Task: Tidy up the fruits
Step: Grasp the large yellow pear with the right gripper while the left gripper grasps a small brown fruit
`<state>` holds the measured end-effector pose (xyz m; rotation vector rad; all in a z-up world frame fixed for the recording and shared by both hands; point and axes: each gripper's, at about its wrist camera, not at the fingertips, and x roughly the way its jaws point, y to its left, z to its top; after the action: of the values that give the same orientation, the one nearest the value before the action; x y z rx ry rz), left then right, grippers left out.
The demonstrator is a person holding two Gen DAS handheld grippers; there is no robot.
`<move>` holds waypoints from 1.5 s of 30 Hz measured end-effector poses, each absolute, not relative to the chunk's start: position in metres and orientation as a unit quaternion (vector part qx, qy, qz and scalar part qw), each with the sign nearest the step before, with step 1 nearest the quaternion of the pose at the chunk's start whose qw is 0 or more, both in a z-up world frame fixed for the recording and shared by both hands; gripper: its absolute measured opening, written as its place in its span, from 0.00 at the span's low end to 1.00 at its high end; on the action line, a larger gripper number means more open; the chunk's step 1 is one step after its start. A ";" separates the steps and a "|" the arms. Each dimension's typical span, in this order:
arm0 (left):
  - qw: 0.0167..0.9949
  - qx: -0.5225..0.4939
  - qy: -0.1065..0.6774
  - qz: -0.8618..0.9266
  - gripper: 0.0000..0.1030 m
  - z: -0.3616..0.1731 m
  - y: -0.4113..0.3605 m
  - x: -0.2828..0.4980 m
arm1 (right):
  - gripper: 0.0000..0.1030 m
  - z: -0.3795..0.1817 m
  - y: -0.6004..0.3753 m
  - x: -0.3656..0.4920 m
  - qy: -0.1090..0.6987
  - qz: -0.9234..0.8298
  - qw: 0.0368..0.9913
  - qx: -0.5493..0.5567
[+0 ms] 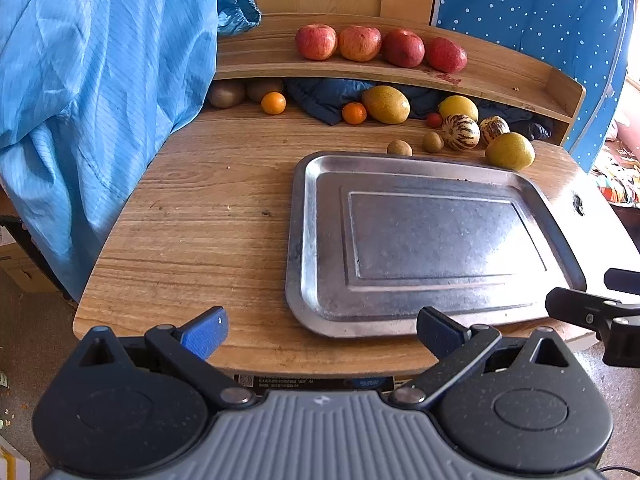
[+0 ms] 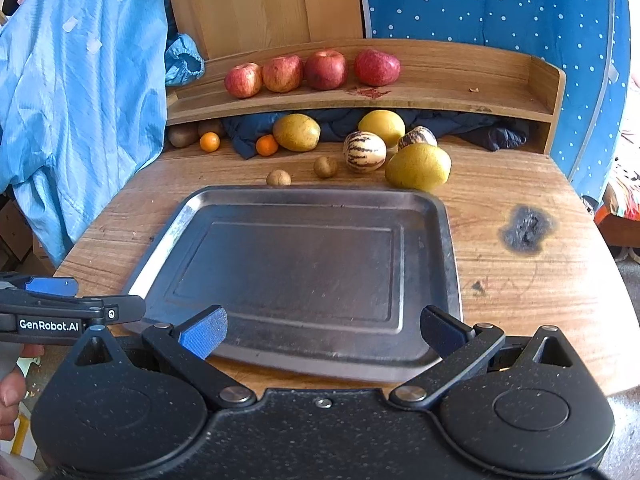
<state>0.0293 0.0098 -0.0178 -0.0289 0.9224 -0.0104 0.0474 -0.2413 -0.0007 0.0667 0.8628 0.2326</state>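
Note:
A bare metal tray [image 1: 308, 240] [image 2: 450, 248] lies on the wooden table. Behind it sit yellow lemons [image 1: 510, 151] [image 2: 418, 167], striped melons [image 1: 460, 132] [image 2: 365, 151], small brown kiwis [image 1: 399, 148] [image 2: 279, 178] and oranges [image 1: 273, 103] [image 2: 266, 145]. Several red apples [image 1: 359, 43] [image 2: 325, 69] line the raised shelf [image 1: 520, 76] [image 2: 460, 92]. My left gripper [image 1: 322, 332] hangs open over the table's near edge, left of the tray. Open too, my right gripper [image 2: 322, 332] hovers above the tray's near edge. Neither holds anything.
A blue garment [image 1: 92, 92] [image 2: 80, 92] hangs at the table's left side. Dark blue cloth [image 1: 324, 98] [image 2: 336, 124] is stuffed under the shelf. A burn mark [image 2: 526, 230] scars the table right of the tray. Blue dotted fabric [image 2: 500, 8] backs the shelf.

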 end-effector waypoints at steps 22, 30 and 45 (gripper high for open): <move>0.879 -0.057 0.472 -0.037 0.99 -0.024 -0.022 0.125 | 0.99 -0.016 -0.297 0.140 0.420 0.072 0.904 0.030; 0.875 -0.069 0.479 -0.028 0.99 -0.028 -0.039 0.172 | 0.99 -0.017 -0.314 0.178 0.415 0.081 0.906 0.029; 0.866 -0.049 0.497 -0.017 0.99 -0.032 -0.051 0.242 | 0.99 -0.039 -0.298 0.243 0.434 0.071 0.897 0.039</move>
<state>0.2423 -0.0510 -0.0316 -0.1034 1.0409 -0.0350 0.2428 -0.2980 -0.0389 0.0801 0.8996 0.1478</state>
